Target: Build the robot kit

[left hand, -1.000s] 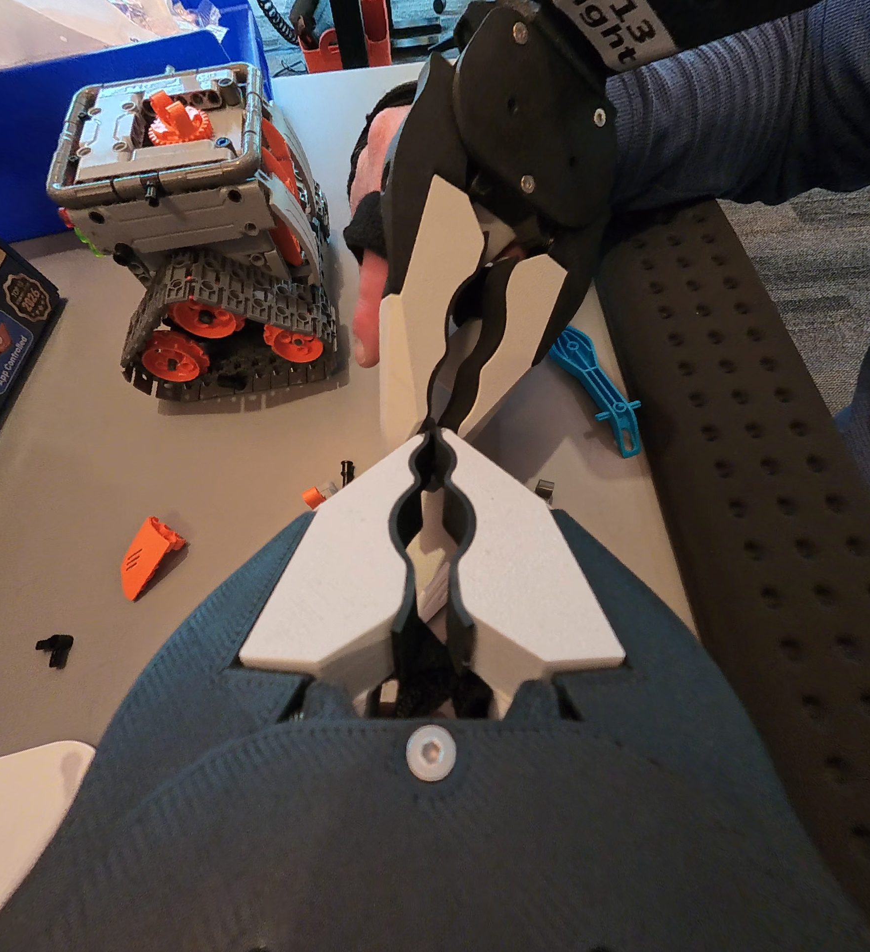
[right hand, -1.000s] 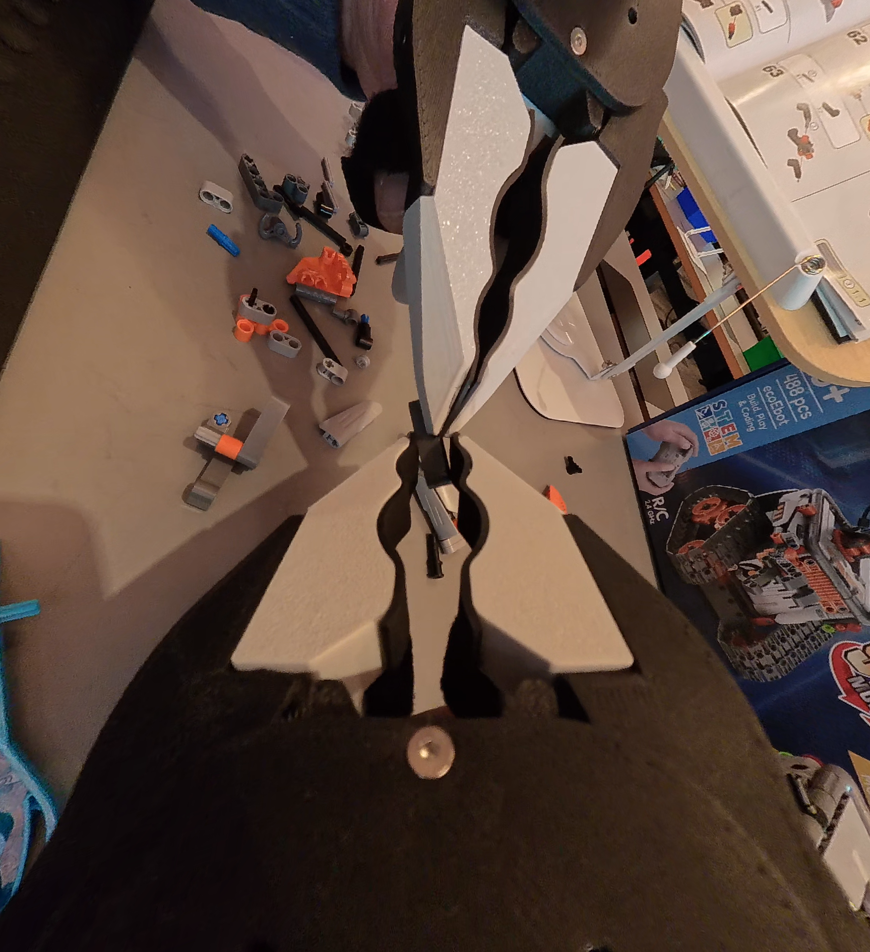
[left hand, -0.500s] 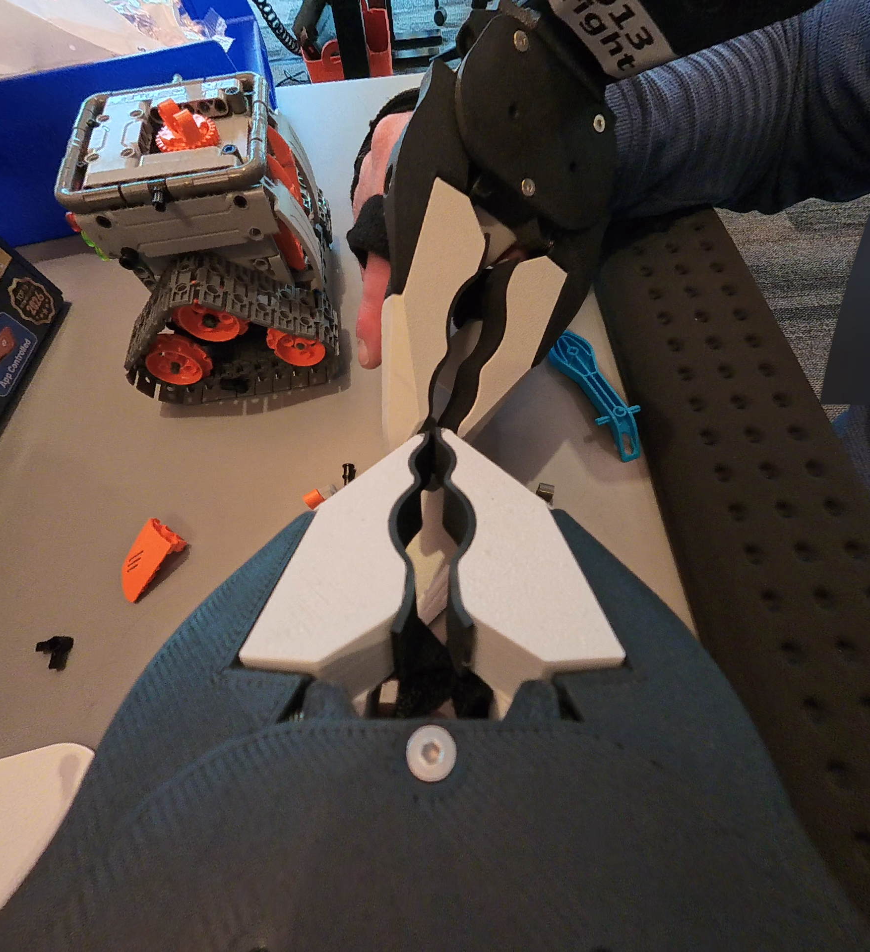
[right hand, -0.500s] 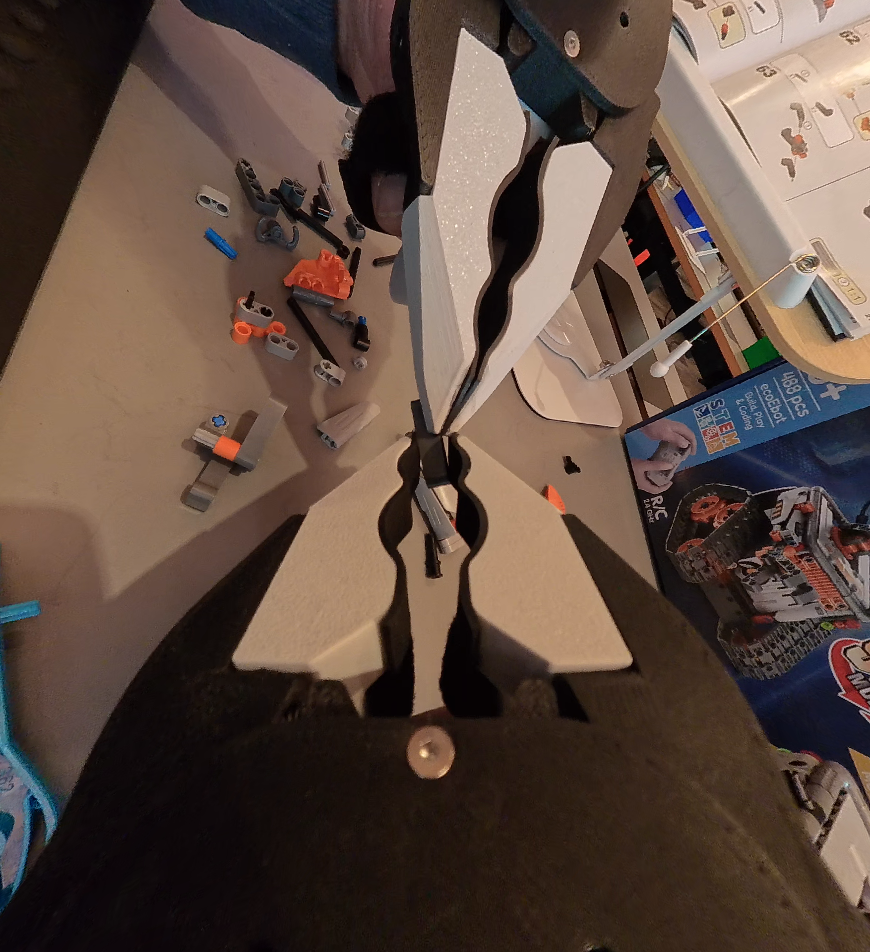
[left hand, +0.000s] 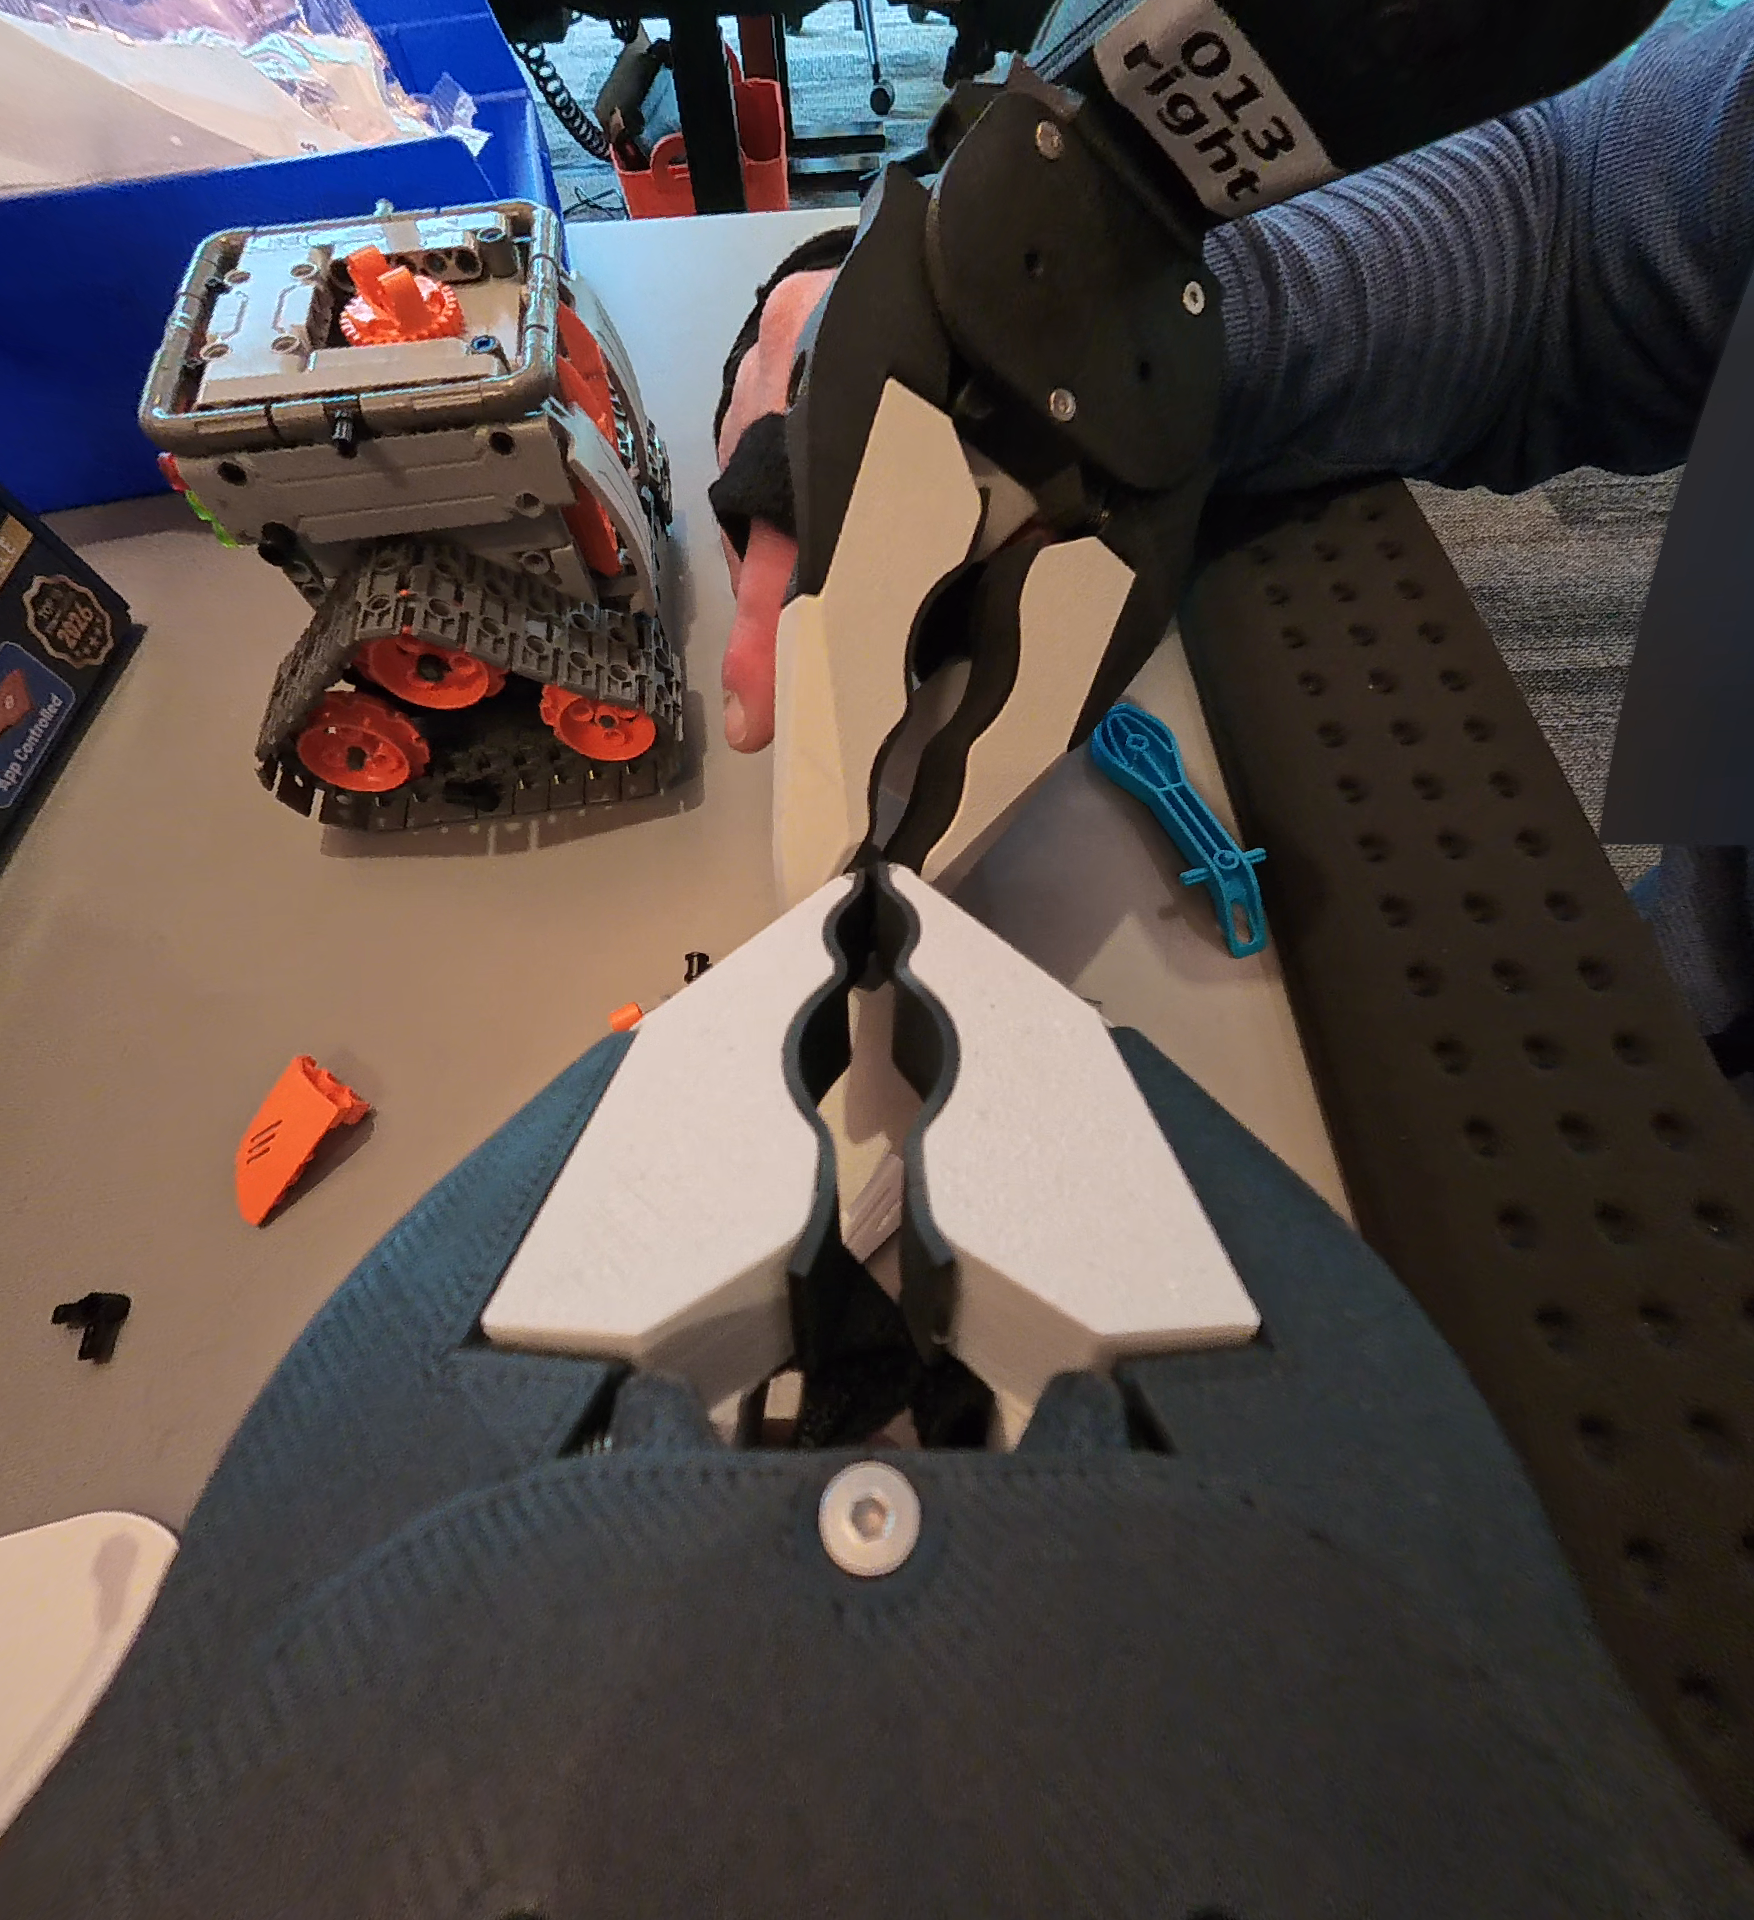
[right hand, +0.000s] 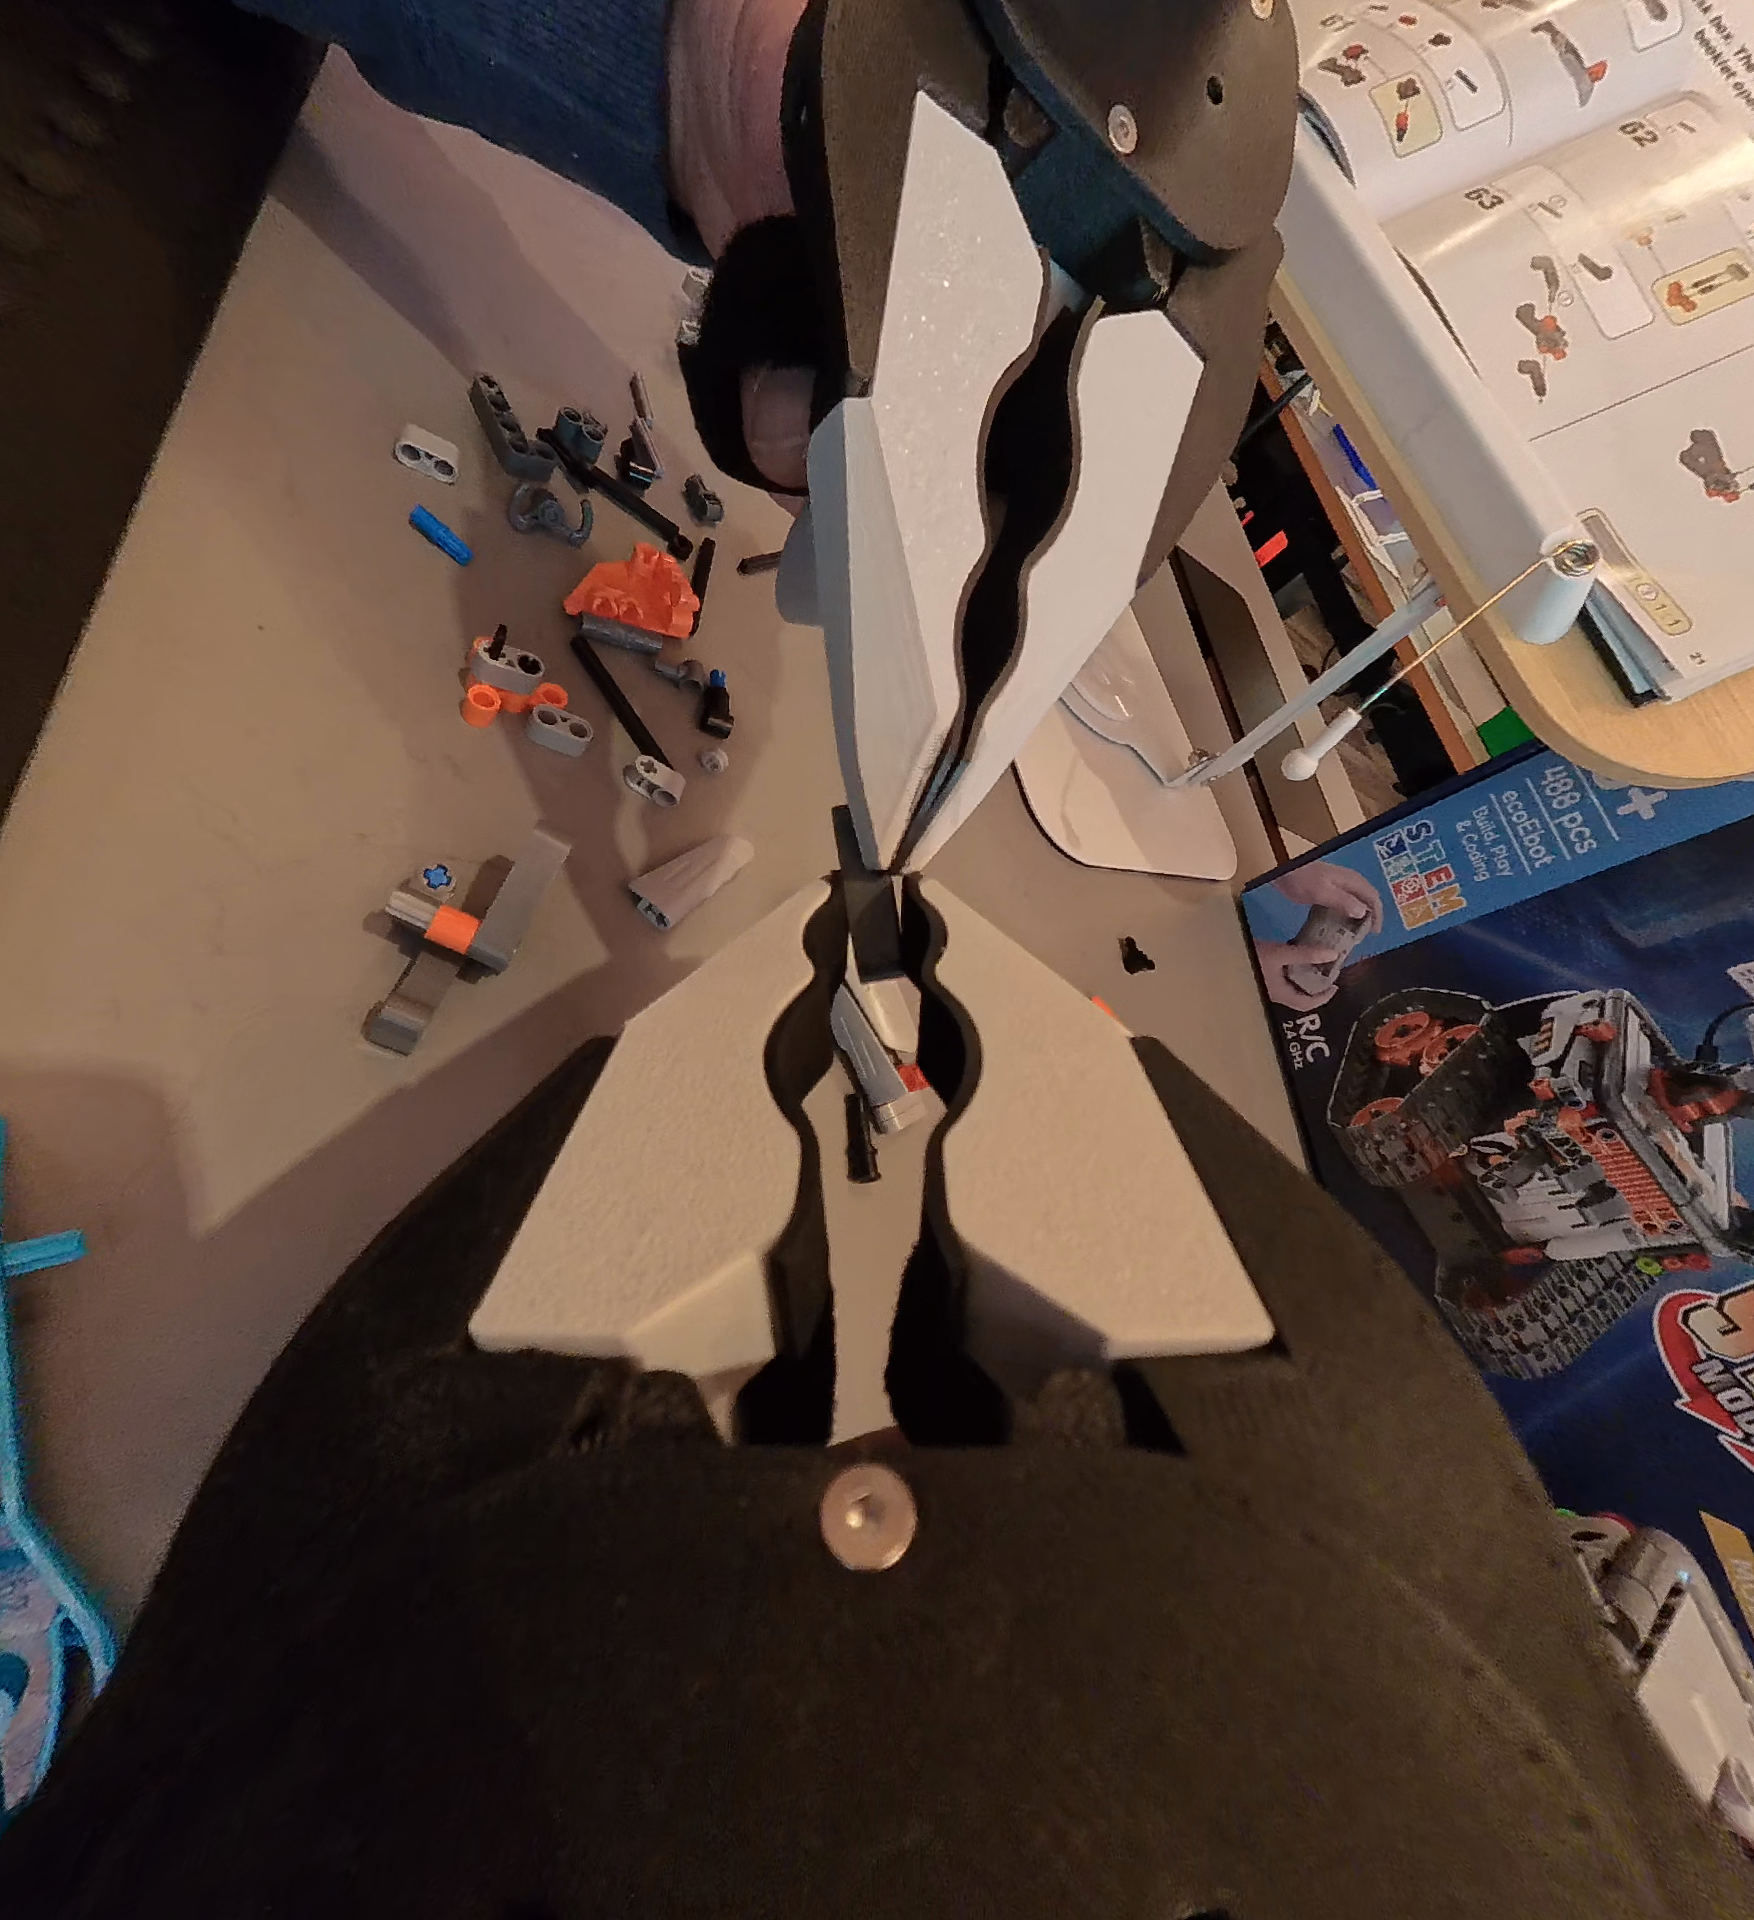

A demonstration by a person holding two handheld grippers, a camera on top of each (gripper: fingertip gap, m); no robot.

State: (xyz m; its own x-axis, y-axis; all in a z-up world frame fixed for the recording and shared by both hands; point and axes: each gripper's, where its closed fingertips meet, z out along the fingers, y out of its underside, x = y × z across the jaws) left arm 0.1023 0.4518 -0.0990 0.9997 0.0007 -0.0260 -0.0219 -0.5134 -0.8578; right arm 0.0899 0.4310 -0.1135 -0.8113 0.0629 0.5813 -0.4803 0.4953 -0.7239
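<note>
Grey tabletop [left hand: 177, 987], bordered on one side by a black perforated pad [left hand: 1527, 1039]. Two grippers meet tip to tip above it. Left gripper [left hand: 875, 894]: jaws drawn together at the tips, pinching a small black piece [right hand: 873, 914], which shows best in the right wrist view. Right gripper [right hand: 868, 883]: jaws likewise closed on the same black piece from the opposite end. The piece is dark, short and blocky; finer detail cannot be made out.

Counted on the table: one tracked model vehicle [left hand: 437, 540], grey with orange wheels, three wheels visible on its near side; one orange wedge part [left hand: 286, 1138]; one small black connector [left hand: 92, 1322]; one blue plastic tool [left hand: 1179, 821]; one blue bin [left hand: 73, 291]. Right wrist view adds one scatter of loose grey, black and orange parts [right hand: 582, 582], one printed kit box [right hand: 1579, 1091] and one open instruction booklet [right hand: 1579, 260] on a stand.
</note>
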